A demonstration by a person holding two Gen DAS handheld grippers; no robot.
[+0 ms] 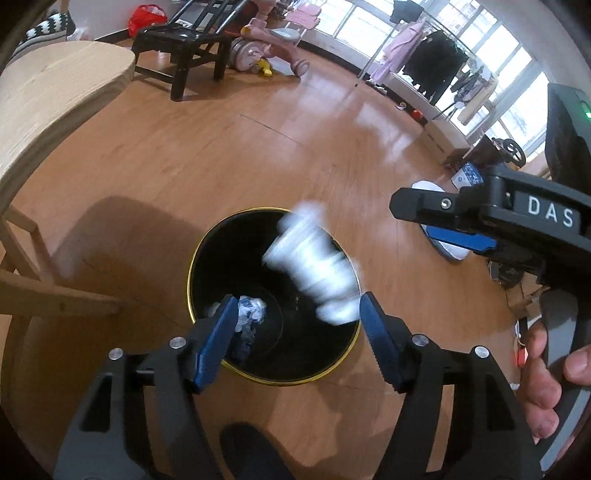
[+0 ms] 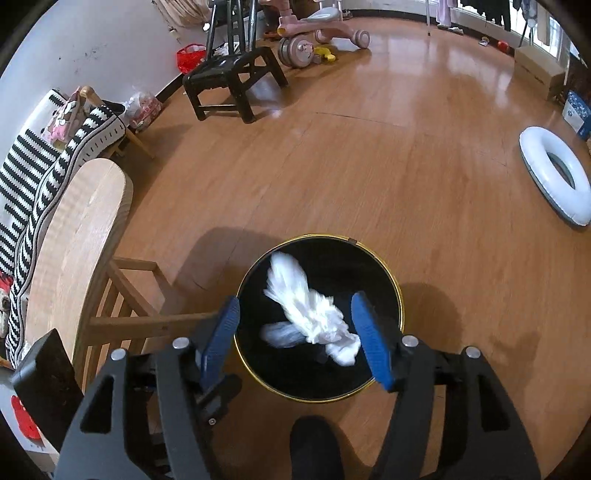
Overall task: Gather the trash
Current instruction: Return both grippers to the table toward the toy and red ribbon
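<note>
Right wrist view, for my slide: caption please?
Open right gripper above black bin as white tissue drops in.

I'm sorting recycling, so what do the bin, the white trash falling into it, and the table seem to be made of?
Bin: looks like glossy black metal or plastic, with a gold rim; the look can't settle which.
White trash: probably tissue or thin plastic, soft and crumpled, though motion-blurred.
Table: pale wood with visible grain and a matte finish.

A wooden desk (image 2: 79, 236) stands at left, a black chair (image 2: 236, 79) and pink tricycle (image 2: 317, 26) beyond, a white inflatable ring (image 2: 554, 181) at right.
</note>
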